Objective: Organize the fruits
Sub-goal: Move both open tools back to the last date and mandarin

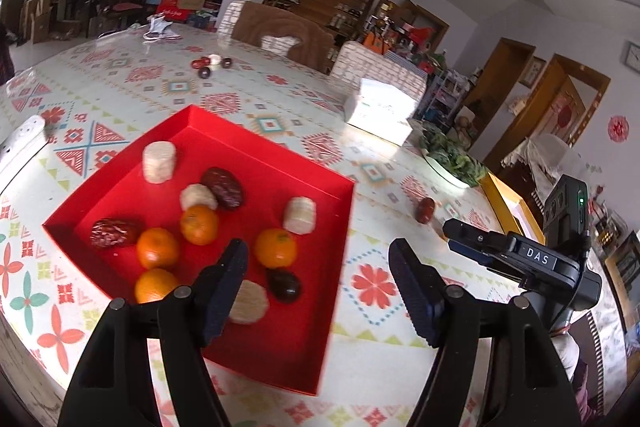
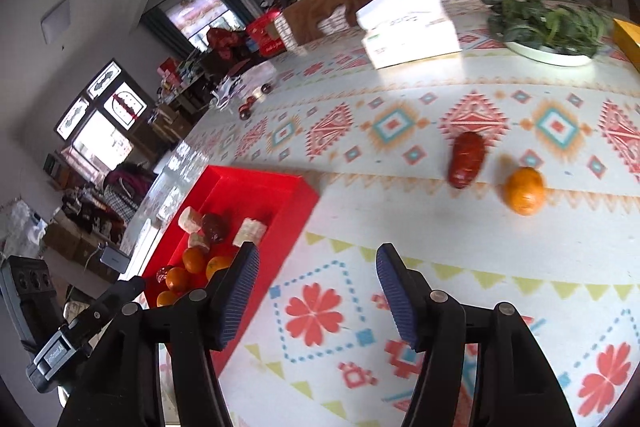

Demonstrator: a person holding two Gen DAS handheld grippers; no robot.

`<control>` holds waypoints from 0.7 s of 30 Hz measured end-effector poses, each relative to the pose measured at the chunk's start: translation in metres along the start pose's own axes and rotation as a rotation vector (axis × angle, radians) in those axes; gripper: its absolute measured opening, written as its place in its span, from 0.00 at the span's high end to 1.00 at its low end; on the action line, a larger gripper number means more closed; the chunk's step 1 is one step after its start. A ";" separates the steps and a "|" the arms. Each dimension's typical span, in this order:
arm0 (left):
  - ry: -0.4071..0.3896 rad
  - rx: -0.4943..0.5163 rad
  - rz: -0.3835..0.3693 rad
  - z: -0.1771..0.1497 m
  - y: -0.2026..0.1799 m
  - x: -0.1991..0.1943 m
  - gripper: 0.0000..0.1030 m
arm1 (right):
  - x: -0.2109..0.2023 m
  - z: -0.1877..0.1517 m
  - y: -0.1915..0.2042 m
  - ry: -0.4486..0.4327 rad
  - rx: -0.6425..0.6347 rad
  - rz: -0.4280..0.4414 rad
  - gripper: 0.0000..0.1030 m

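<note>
A red tray [image 1: 192,125] on the patterned tablecloth holds several oranges [image 1: 276,247], dark red dates [image 1: 222,187] and several white cylindrical pieces [image 1: 159,161]. My left gripper [image 1: 318,251] hangs open over the tray's near right part, with nothing between its fingers. One loose date [image 1: 425,209] lies on the cloth right of the tray. In the right wrist view that date [image 2: 466,159] and a loose orange [image 2: 524,191] lie side by side, ahead and to the right of my right gripper [image 2: 318,255]. It is open and empty over the cloth, with the tray [image 2: 280,187] to its left.
A white tissue box [image 1: 380,111], a plate of leafy greens [image 1: 452,159] and a yellow box [image 1: 508,203] stand along the table's far right. A small cluster of fruit [image 1: 210,65] sits far back. A white object [image 1: 24,143] lies at the left edge. Chairs line the far side.
</note>
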State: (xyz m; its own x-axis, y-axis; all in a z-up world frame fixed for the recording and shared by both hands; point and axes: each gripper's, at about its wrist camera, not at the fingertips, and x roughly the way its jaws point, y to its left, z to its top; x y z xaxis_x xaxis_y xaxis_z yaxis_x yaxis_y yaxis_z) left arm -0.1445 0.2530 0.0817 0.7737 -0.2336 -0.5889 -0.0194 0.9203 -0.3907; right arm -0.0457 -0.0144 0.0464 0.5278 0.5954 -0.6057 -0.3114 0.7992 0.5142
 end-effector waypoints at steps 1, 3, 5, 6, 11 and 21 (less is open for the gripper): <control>-0.001 0.007 0.000 -0.001 -0.005 -0.001 0.30 | -0.004 -0.001 -0.005 -0.006 0.007 -0.001 0.35; -0.008 0.021 -0.001 -0.002 -0.015 -0.002 0.30 | -0.011 -0.002 -0.013 -0.015 0.019 -0.002 0.35; -0.012 0.029 -0.005 -0.003 -0.024 -0.003 0.30 | -0.019 -0.004 -0.022 -0.027 0.032 -0.006 0.35; -0.013 0.034 -0.006 -0.004 -0.028 -0.002 0.29 | -0.023 -0.006 -0.026 -0.031 0.037 -0.009 0.35; 0.007 0.059 -0.010 -0.008 -0.048 0.007 0.25 | -0.044 -0.008 -0.057 -0.060 0.083 -0.032 0.34; 0.064 0.093 -0.037 -0.018 -0.088 0.036 0.25 | -0.081 -0.009 -0.122 -0.105 0.182 -0.090 0.34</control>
State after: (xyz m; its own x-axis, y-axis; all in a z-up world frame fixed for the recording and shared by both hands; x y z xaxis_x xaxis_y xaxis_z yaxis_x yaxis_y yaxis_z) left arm -0.1266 0.1579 0.0819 0.7311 -0.2843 -0.6203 0.0694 0.9353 -0.3469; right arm -0.0577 -0.1596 0.0267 0.6293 0.5032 -0.5923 -0.1171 0.8148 0.5678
